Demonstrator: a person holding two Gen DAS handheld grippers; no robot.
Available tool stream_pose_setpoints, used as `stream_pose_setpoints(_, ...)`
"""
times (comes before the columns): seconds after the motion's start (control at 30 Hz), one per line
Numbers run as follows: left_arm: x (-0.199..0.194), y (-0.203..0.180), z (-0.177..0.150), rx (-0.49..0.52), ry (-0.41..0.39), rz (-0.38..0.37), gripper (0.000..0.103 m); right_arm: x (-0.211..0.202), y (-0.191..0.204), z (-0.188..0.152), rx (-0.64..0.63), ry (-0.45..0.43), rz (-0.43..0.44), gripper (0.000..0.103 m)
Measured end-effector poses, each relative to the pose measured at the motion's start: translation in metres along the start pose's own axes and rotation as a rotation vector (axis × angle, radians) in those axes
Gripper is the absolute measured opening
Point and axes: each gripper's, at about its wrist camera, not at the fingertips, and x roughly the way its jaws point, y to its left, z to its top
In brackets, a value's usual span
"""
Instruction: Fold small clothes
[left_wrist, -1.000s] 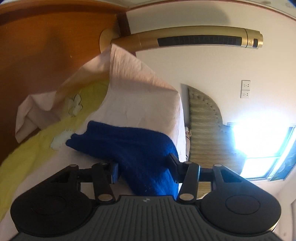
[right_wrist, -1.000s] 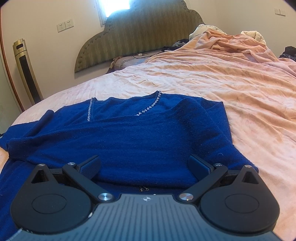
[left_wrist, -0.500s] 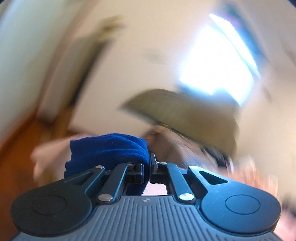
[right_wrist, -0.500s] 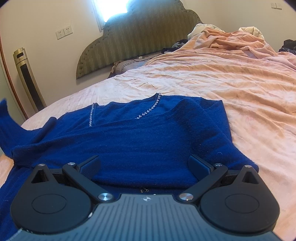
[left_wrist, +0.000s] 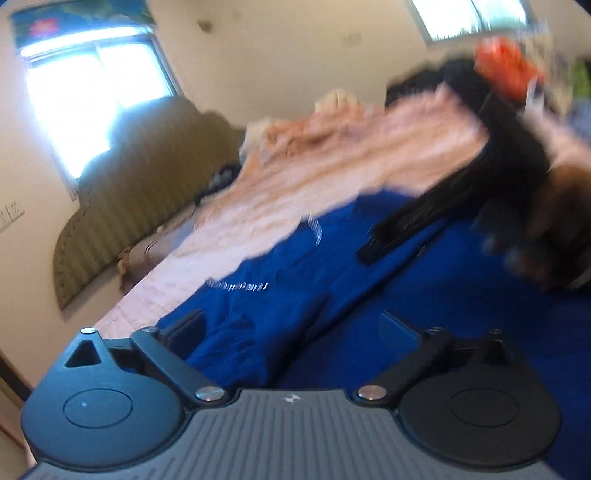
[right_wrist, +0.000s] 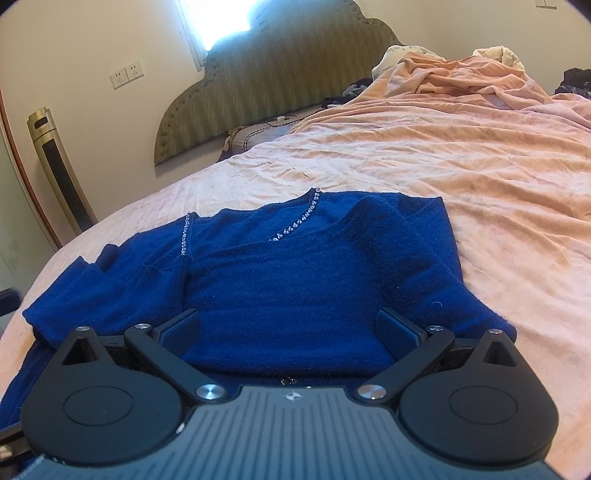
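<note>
The blue sweater (right_wrist: 295, 273) lies flat on the bed (right_wrist: 480, 155), its beaded neckline toward the headboard (right_wrist: 280, 77) and both sleeves laid in over the body, so the sleeve-folding step looks done. The left gripper (left_wrist: 291, 328) hovers low over the knit, jaws wide apart and holding nothing; the right gripper (right_wrist: 288, 328) waits at the hem, equally spread and empty. Next, I'd say, each should pinch a hem corner and carry it up to the shoulders.
</note>
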Motion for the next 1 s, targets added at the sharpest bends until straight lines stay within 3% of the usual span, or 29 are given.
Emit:
stream_pose_setpoints(0.07, -0.015, 0.006, -0.001, -0.116, -0.004, -0.048, 0.1, 0.0, -0.001, 0.0, 0.004, 0.0, 0.002, 0.101)
stream_pose_setpoints(0.23, -0.017, 0.035, -0.03, -0.561, 0.051, -0.212, 0.1, -0.008, 0.014, 0.014, 0.034, 0.007, -0.025, 0.095)
stream_pose_setpoints(0.33, -0.001, 0.041, -0.056, -0.703, 0.13, -0.212, 0.1, -0.012, 0.044, 0.03, 0.064, 0.032, 0.134, 0.094)
stream_pose_setpoints(0.4, -0.002, 0.05, -0.066, -0.807, 0.116, -0.231, 0.1, -0.001, 0.074, 0.04, 0.017, 0.099, 0.172, 0.09)
stream_pose_setpoints(0.47, 0.0, 0.055, -0.072, -0.855, 0.104, -0.242, 0.1, 0.021, 0.102, 0.045, -0.042, 0.181, 0.197, 0.079)
stream_pose_setpoints(0.5, 0.0, 0.057, -0.074, -0.865, 0.095, -0.249, 0.1, 0.032, 0.115, 0.047, -0.083, 0.208, 0.176, 0.065)
stream_pose_setpoints(0.53, 0.0, 0.058, -0.075, -0.872, 0.089, -0.253, 0.1, 0.044, 0.126, 0.047, -0.124, 0.234, 0.132, 0.06)
stream_pose_setpoints(0.6, -0.001, 0.058, -0.075, -0.88, 0.082, -0.258, 0.1, 0.068, 0.142, 0.043, -0.206, 0.291, 0.006, 0.06)
stream_pose_setpoints(0.67, -0.003, 0.06, -0.076, -0.89, 0.077, -0.263, 0.1, 0.076, 0.149, 0.034, -0.303, 0.277, -0.052, 0.055)
stream_pose_setpoints(0.7, -0.007, 0.06, -0.077, -0.894, 0.075, -0.265, 0.1, 0.071, 0.148, 0.032, -0.305, 0.264, -0.057, 0.047)
stream_pose_setpoints(0.73, -0.009, 0.06, -0.077, -0.898, 0.072, -0.266, 0.1, 0.064, 0.142, 0.033, -0.28, 0.263, -0.048, 0.03)
stream_pose_setpoints(0.8, -0.008, 0.061, -0.078, -0.906, 0.066, -0.27, 0.1, 0.041, 0.12, 0.035, -0.198, 0.225, -0.019, 0.019)
stream_pose_setpoints(0.87, -0.007, 0.062, -0.079, -0.915, 0.062, -0.276, 0.1, 0.01, 0.087, 0.032, -0.086, 0.173, 0.064, 0.025)
stream_pose_setpoints(0.93, -0.007, 0.063, -0.08, -0.92, 0.057, -0.277, 0.1, -0.011, 0.057, 0.023, -0.017, 0.17, 0.082, 0.053)
stream_pose_setpoints(1.0, -0.007, 0.063, -0.08, -0.922, 0.054, -0.279, 0.1, -0.025, 0.033, 0.017, 0.064, 0.153, 0.089, 0.069)
